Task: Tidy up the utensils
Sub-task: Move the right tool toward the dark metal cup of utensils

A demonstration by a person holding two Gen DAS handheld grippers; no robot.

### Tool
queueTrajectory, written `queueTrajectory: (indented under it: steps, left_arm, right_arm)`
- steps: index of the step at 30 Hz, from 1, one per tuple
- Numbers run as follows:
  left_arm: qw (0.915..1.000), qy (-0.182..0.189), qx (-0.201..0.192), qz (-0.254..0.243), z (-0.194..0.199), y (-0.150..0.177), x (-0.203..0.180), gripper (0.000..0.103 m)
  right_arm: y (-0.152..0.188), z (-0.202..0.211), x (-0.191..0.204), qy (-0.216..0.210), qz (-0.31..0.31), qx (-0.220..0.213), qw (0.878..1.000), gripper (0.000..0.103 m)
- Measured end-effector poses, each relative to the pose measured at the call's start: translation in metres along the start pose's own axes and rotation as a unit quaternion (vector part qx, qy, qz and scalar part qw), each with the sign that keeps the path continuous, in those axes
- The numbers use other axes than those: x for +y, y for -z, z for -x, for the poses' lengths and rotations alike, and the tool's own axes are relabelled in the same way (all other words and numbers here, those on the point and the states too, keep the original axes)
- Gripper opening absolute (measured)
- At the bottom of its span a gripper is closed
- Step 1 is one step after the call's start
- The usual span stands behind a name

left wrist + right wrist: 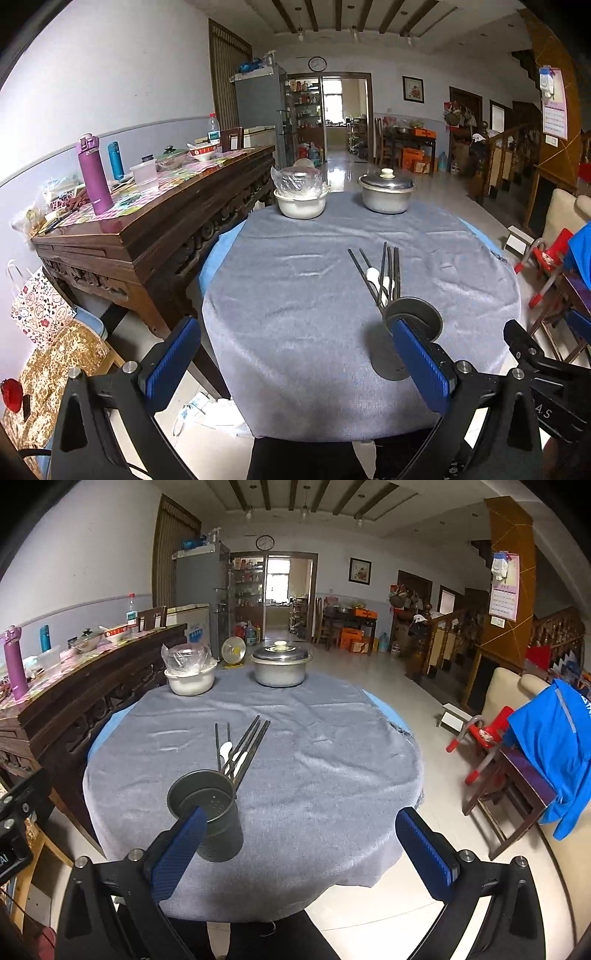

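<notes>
A dark metal utensil holder [402, 343] [212, 819] stands empty near the front of the round table. Behind it lie several dark chopsticks [388, 273] [247, 742] and two white spoons [373, 275] [226, 749] on the grey cloth. My left gripper [295, 362] is open and empty, above the table's front edge, with the holder just behind its right finger [424, 365]. My right gripper [303, 853] is open and empty, with the holder behind its left finger [177, 853].
A white bowl with a plastic-wrapped dish [301, 194] [190, 672] and a lidded metal pot [386, 192] [280, 666] stand at the table's far edge. A carved wooden sideboard [147, 229] with bottles is on the left. A chair with a blue garment [554, 746] is on the right.
</notes>
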State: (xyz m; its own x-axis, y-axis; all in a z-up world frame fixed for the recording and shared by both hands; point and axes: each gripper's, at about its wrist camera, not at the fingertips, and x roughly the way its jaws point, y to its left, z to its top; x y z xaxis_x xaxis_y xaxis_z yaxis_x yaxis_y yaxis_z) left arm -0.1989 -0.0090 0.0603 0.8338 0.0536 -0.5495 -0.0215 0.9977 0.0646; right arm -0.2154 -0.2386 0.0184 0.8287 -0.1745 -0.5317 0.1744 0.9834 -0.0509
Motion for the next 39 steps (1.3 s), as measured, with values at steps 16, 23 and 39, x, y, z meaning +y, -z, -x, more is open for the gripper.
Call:
queueTrajectory:
  steps: [16, 23, 39]
  left_arm:
    - [0.9999, 0.000, 0.011, 0.002, -0.0040, 0.0030, 0.0009, 0.103]
    - [0.9999, 0.002, 0.013, 0.003, -0.0042, 0.0042, 0.0017, 0.103]
    - [0.9998, 0.004, 0.017, 0.004, -0.0052, 0.0082, 0.0001, 0.103]
  right_arm:
    - [0.0020, 0.0045, 0.0003, 0.000, -0.005, -0.001, 1.000, 0.103]
    - [0.0024, 0.0053, 0.0008, 0.000, -0.005, -0.002, 1.000, 0.103]
    - [0.0040, 0.0063, 0.0013, 0.001, -0.005, 0.002, 1.000, 0.103]
